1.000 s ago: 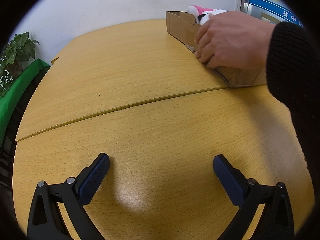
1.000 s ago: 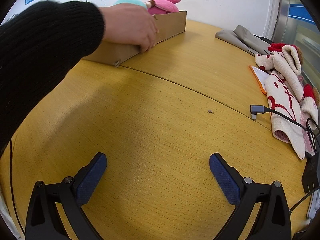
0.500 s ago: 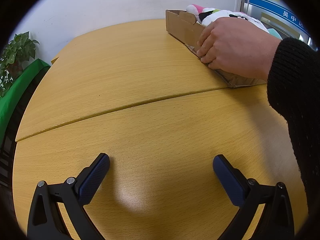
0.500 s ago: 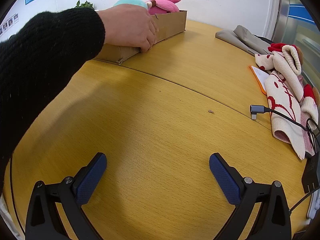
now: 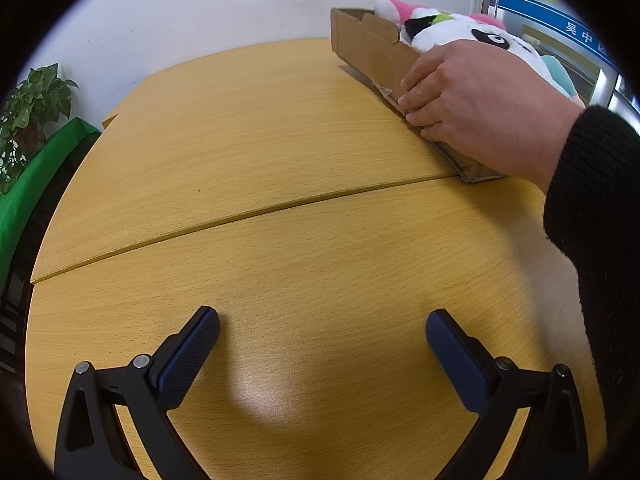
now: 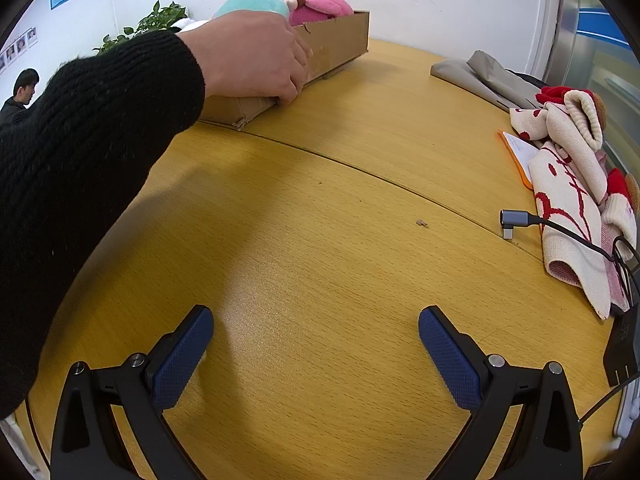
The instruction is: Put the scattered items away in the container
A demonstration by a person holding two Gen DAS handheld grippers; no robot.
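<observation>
Behind a bare hand (image 5: 476, 108), the cardboard box (image 5: 372, 54) is partly hidden; both tongs (image 5: 322, 354) (image 6: 316, 350) gape wide, empty.

White wall (image 5: 240, 4), wooden table (image 5: 280, 128) (seamed), plant (image 5: 36, 96)

Left gripper (image 5: 322, 330): two black plastic arms, each ending in a dark blue pad with a fine dimpled texture.
Left gripper hardware: round silver screw heads, two on each arm, sit just behind the pads; triangular cut-outs lighten the black frame.
Right gripper (image 6: 316, 328): same build, black arms and blue dimpled pads (image 6: 182, 354), with paired silver screws per side.
Hand (image 5: 476, 110): bare, with no glove and no ring visible.
Sleeve (image 6: 92, 152): black ribbed knit, slightly fuzzy, with a thick cuff at the wrist.
</observation>
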